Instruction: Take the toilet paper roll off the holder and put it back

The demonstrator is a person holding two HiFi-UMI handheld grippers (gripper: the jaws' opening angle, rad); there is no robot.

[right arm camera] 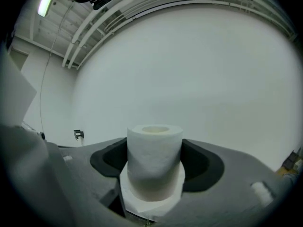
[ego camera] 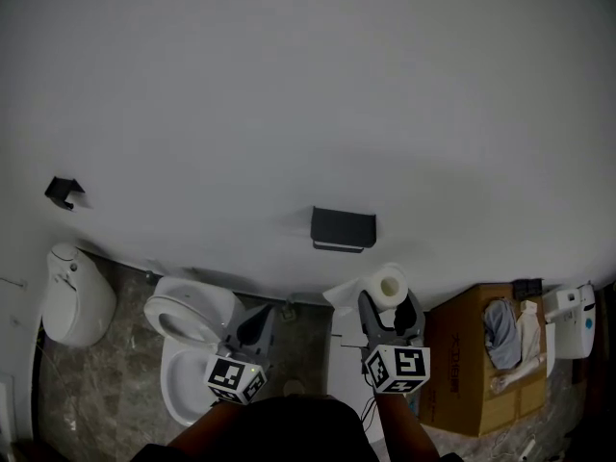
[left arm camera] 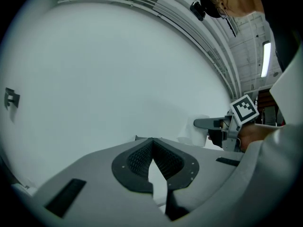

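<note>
In the head view the black wall-mounted holder hangs bare on the white wall. Just below and to its right, my right gripper is shut on the white toilet paper roll, and a loose sheet trails off to the left. The right gripper view shows the roll standing upright between the dark pads, its cardboard core facing up. My left gripper hovers over the toilet, left of the roll. Its jaws are shut with nothing in them, and the right gripper's marker cube shows off to its right.
A white toilet with its lid up stands below the holder to the left, and a white bin sits further left. An open cardboard box with cloth and bottles is at the right. A small black hook is on the wall.
</note>
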